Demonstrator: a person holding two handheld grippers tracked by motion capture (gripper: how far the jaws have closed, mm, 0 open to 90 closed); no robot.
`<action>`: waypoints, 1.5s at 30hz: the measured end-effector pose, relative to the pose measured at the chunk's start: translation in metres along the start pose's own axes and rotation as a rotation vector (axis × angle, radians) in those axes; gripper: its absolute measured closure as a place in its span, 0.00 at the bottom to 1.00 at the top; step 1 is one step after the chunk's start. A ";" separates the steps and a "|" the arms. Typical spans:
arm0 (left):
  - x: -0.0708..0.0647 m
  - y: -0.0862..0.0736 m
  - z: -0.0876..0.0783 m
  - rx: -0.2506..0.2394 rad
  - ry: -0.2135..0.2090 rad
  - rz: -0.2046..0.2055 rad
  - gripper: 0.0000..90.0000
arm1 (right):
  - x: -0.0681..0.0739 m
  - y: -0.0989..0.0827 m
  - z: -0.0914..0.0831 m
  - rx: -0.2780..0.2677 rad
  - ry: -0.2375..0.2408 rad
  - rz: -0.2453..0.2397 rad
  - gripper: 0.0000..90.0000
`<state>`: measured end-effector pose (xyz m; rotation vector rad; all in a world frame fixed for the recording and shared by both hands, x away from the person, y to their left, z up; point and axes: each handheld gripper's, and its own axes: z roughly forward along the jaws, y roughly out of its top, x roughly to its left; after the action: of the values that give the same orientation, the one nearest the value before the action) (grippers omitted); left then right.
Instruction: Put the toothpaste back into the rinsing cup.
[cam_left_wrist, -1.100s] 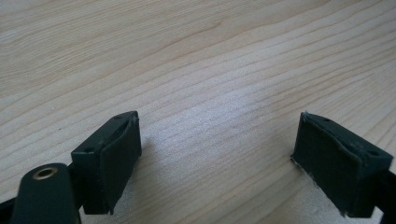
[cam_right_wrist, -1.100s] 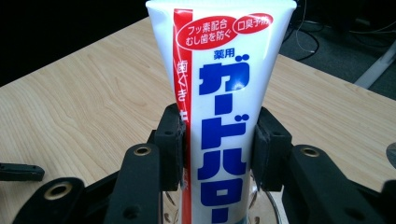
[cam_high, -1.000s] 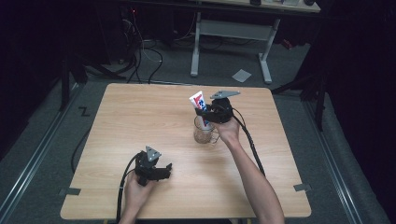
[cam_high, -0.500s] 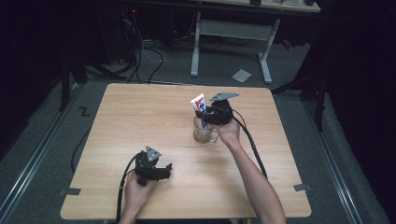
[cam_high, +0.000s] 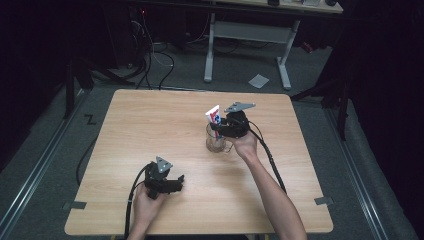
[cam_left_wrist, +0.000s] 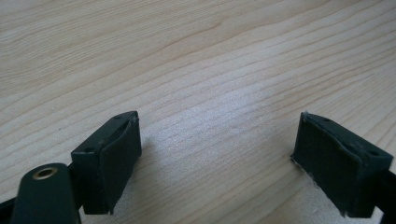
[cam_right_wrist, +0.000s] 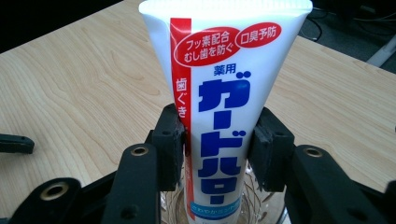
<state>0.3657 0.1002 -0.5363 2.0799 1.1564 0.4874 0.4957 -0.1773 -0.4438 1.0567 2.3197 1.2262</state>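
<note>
While the right gripper (cam_right_wrist: 217, 135) clasps the toothpaste tube (cam_right_wrist: 219, 93), glass (cam_high: 216, 142) half hidden, left gripper (cam_left_wrist: 219, 154) released.

The counter (cam_high: 150, 125) is pale wood with a fine, wavy grain and a smooth, matt finish. The toothpaste tube (cam_right_wrist: 219, 102) is glossy white plastic, printed in red and blue. It stands in a clear glass mug (cam_high: 216, 142) with a shiny surface. The right hand-held gripper (cam_right_wrist: 219, 144) is matt black plastic with brass-coloured metal rivets; the left hand-held gripper (cam_left_wrist: 224, 163) carries dull black, slightly rough rubbery pads (cam_left_wrist: 119, 158) with frayed edges.
</note>
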 end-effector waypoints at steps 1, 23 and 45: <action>0.000 0.000 0.000 0.000 0.000 0.000 0.17 | 0.000 -0.001 0.000 0.001 0.000 0.002 0.66; 0.000 0.000 0.000 0.000 0.000 0.000 0.17 | -0.002 -0.013 0.003 0.010 0.009 0.015 0.66; 0.000 0.000 0.000 -0.002 0.001 -0.002 0.17 | -0.003 -0.017 -0.006 0.021 0.011 -0.006 0.61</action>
<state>0.3656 0.0999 -0.5364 2.0763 1.1581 0.4879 0.4864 -0.1887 -0.4546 1.0517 2.3472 1.2115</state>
